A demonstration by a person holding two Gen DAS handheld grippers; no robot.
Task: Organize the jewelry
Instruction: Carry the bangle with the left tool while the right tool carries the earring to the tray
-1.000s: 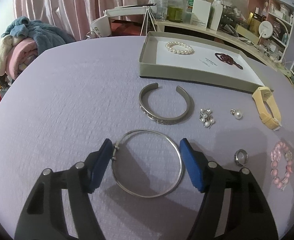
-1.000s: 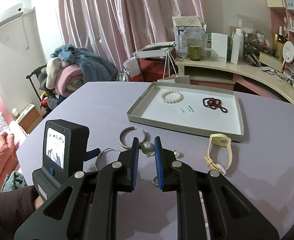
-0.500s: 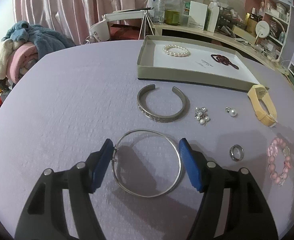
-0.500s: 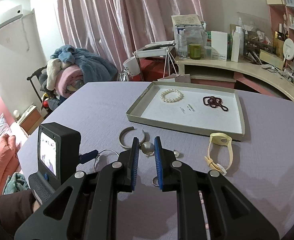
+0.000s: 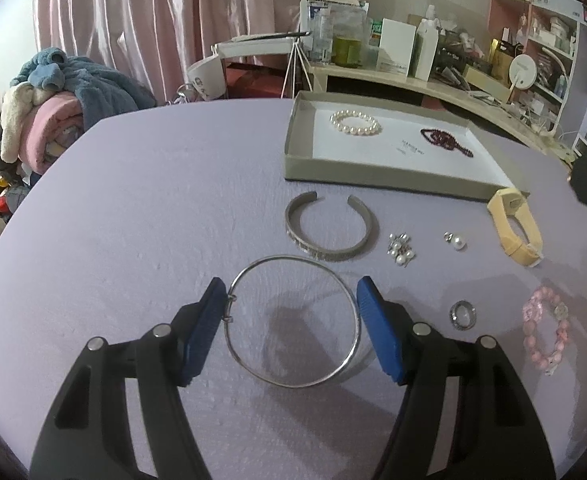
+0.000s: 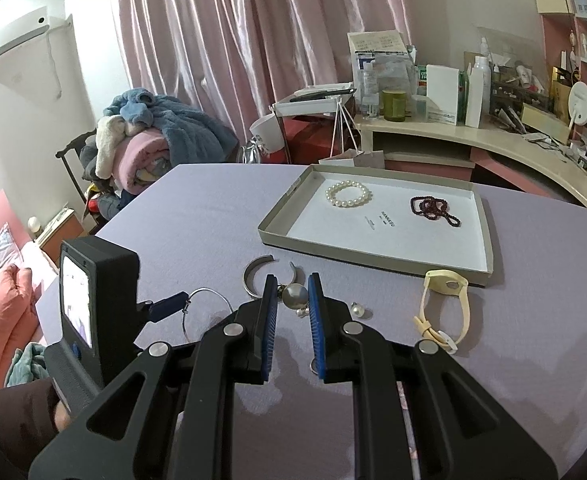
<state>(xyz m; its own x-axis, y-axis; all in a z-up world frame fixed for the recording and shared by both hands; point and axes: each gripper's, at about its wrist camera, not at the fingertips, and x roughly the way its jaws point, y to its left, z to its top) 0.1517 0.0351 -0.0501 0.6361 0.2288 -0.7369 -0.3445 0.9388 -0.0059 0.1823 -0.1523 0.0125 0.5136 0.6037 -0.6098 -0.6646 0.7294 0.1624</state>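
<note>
A lilac-covered table (image 5: 133, 208) fills the foreground, its open tray (image 5: 373, 180) at the far side already holding a pearl bracelet (image 5: 355, 123) and dark beads (image 5: 445, 140); loose pieces wait in front of it. The left gripper (image 5: 289, 312) straddles the thin silver bangle (image 5: 293, 320), pads wide at either side, seemingly set to pinch; the right gripper (image 6: 291, 312) hovers nearly shut, apparently empty; bare cloth leaves a free path to the tray's low rim.

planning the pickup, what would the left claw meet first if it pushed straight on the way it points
Likely the thin silver bangle, already lying between the left claw fingers, and the purple tablecloth beneath it. Further along sits the open cuff bracelet, though depth is unclear.
</note>
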